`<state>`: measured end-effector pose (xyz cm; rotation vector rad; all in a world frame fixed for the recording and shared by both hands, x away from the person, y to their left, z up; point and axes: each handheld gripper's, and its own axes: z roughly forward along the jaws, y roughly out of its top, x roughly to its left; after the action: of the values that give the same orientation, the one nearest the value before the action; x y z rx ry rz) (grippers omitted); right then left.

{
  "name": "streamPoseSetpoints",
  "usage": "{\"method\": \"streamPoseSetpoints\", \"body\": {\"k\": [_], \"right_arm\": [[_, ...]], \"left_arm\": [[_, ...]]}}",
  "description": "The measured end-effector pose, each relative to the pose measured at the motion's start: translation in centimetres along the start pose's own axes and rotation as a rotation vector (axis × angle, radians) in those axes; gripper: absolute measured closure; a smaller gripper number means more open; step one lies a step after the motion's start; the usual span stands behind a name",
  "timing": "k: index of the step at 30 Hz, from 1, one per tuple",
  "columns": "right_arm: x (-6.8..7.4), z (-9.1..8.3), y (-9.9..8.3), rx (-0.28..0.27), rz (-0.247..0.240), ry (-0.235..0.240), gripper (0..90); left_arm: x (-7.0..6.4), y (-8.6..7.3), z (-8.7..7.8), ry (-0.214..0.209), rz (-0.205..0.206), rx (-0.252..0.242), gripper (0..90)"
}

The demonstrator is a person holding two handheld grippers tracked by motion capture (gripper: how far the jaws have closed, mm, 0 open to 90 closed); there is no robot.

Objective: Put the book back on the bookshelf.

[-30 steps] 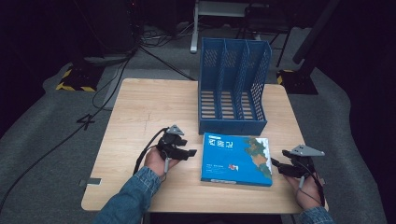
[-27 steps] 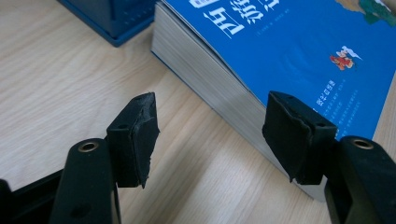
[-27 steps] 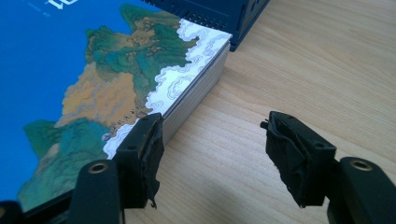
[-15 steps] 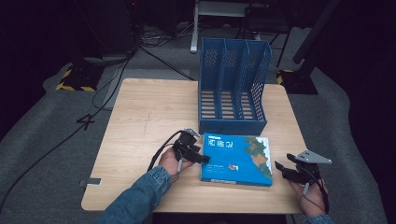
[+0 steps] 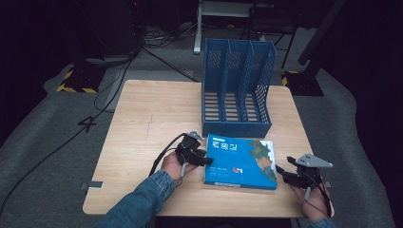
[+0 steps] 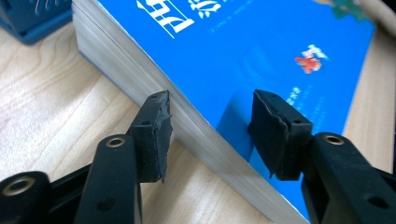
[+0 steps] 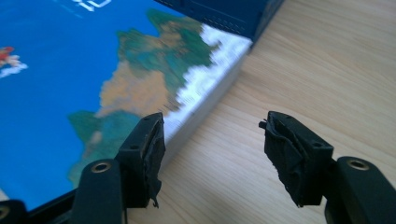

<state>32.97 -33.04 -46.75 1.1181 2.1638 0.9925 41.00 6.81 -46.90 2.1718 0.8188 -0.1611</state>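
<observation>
Since a second ago the left gripper has slid right to the book, its wide jaws now straddling the left edge — one over the cover, one on the table. The book lies flat just near of the file rack. The right gripper, also wide, waits off the right edge. A one-sided pinch could splay the pages or skid the book — it's heavy.

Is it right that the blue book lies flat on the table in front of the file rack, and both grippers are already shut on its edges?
Not quite. The blue book does lie flat before the file rack, but both grippers are open. The left gripper straddles its edge in the left gripper view; the right gripper gapes beside it in the right gripper view.
</observation>
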Motion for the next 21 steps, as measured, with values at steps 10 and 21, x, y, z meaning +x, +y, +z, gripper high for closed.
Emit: {"method": "streamPoseSetpoints", "body": {"k": [10, 21], "right_arm": [[3.2, 0.7, 1.1, -0.009, -0.102, 0.092, 38.4], [9.8, 2.2, 2.8, -0.030, -0.271, 0.232, 31.1]], "left_arm": [[-0.9, -0.2, 0.6, -0.136, 0.013, 0.058, 48.0], [-0.1, -0.2, 0.5, -0.219, -0.210, 0.037, 81.3]]}}
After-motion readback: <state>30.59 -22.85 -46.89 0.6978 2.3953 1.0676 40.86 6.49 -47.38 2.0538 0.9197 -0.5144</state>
